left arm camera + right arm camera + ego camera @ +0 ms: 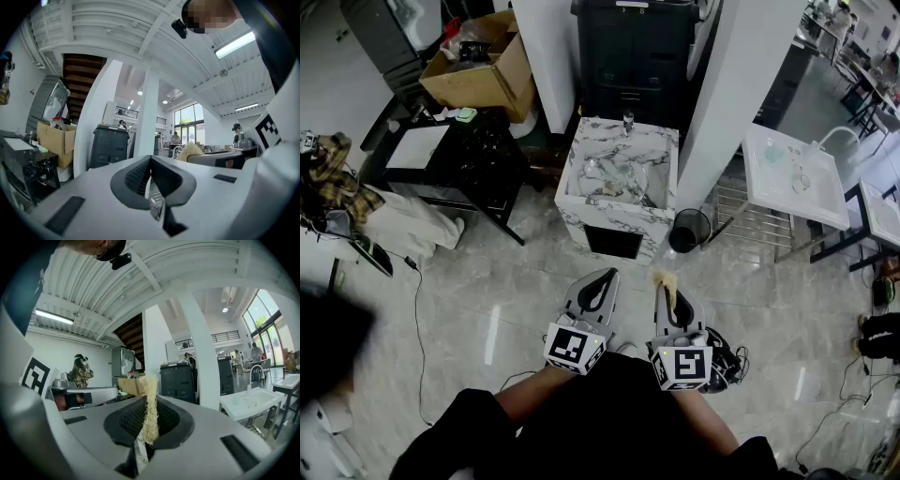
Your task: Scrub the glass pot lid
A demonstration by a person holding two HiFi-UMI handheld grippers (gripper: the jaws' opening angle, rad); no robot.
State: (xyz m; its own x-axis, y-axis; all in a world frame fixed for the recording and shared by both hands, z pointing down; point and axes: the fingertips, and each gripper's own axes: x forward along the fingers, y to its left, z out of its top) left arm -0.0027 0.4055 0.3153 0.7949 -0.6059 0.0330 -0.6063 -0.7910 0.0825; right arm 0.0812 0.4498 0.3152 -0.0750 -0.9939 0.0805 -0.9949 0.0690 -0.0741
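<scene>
The glass pot lid (616, 177) lies in the basin of a marble sink unit (602, 219), well ahead of both grippers, with a small tap (628, 122) behind it. My left gripper (604, 276) (150, 158) is held over the floor, shut with nothing between its jaws. Beside it my right gripper (665, 282) (149, 398) is shut on a tan fibrous scrubber (663, 280) (150, 406), which sticks out past the jaw tips. From the left gripper view the scrubber (190, 151) shows at the right.
A black bin (634, 45) stands behind the sink between two white pillars. A cardboard box (481, 63) and a black table (455, 155) are at the left; a wastebasket (688, 230) and a white basin table (793, 175) at the right. Cables (415, 300) trail on the floor.
</scene>
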